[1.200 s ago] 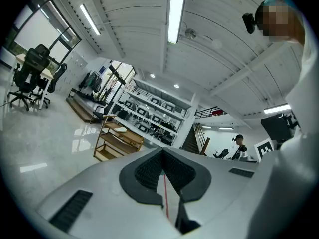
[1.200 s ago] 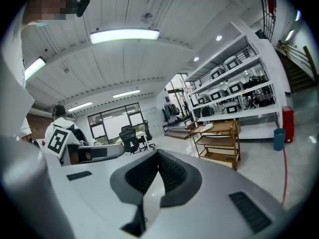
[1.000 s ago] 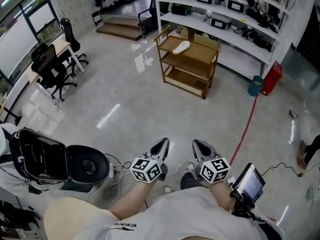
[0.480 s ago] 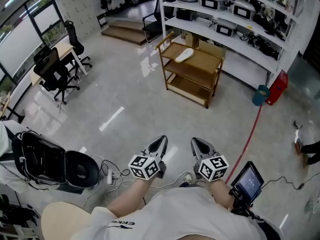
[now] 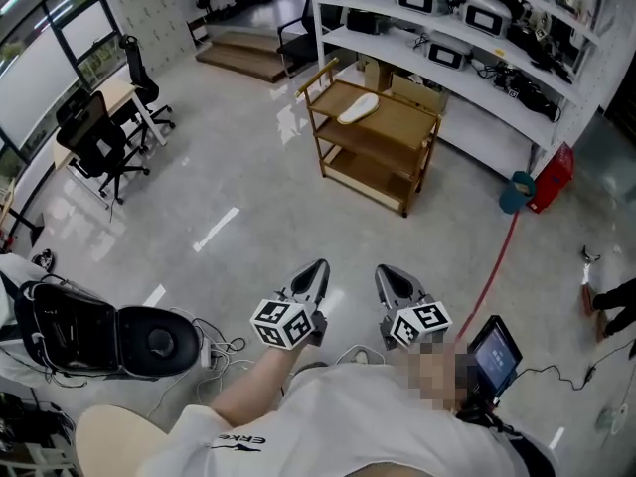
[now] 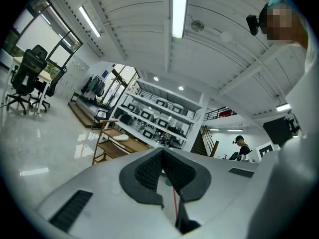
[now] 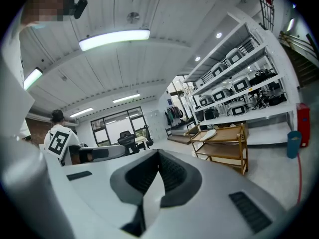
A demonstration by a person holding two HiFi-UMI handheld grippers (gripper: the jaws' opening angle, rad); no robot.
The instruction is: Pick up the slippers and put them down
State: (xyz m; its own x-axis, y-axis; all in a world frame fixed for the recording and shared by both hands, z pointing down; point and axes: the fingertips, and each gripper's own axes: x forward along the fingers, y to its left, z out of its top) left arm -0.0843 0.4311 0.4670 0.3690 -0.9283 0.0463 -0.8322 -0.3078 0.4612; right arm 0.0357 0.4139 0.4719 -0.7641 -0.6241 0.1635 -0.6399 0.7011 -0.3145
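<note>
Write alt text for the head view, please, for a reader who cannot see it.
The left gripper and right gripper, both shut and empty, point across a pale floor toward a wooden rack with one pale slipper on its top shelf.

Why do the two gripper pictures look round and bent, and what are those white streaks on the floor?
Head view: the glossy floor shows white streaks of reflected light. Left gripper view: a wide lens squeezes the room into a circle with dark corners; the ceiling lamp is blown out white. Right gripper view: same rounding, so the shelves bow.
</note>
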